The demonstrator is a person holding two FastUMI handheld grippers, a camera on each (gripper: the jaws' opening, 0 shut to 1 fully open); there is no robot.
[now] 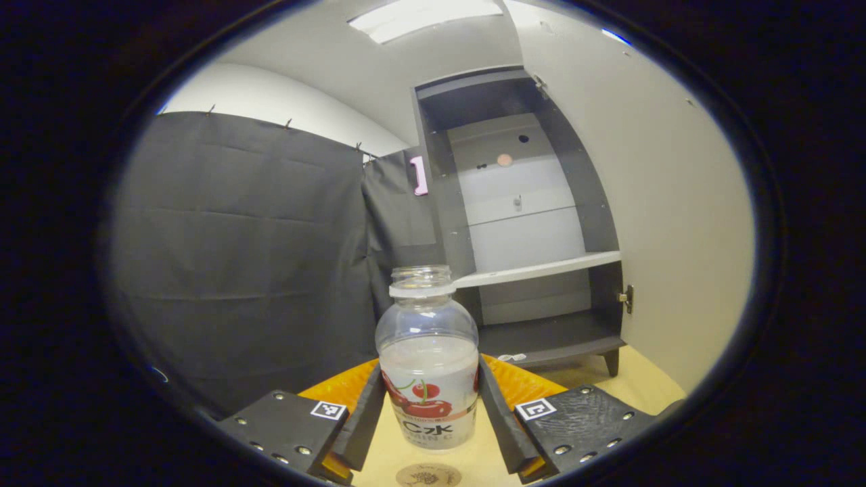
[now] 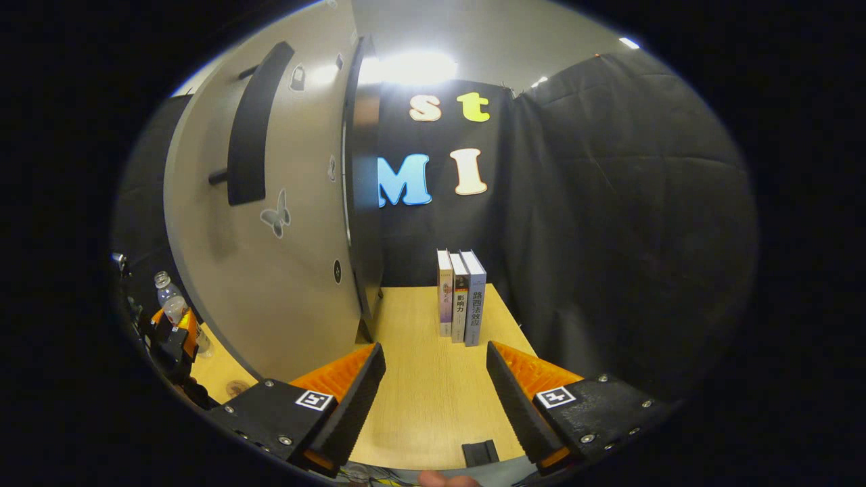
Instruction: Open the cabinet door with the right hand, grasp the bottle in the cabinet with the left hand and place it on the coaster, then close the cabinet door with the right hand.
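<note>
My left gripper (image 1: 427, 406) clamps the bottle (image 1: 427, 358) upright above the pale wooden table (image 1: 643, 385), coaster (image 1: 427, 475) just below. The cabinet (image 1: 521, 223) stands with its door (image 2: 270, 223) open. My right gripper (image 2: 433, 392) is spread, holding nothing, facing 3 books (image 2: 460, 297).

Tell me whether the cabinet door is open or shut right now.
Open. In the left gripper view the cabinet door is swung wide, baring the shelf inside; the left gripper holds the bottle outside.
</note>
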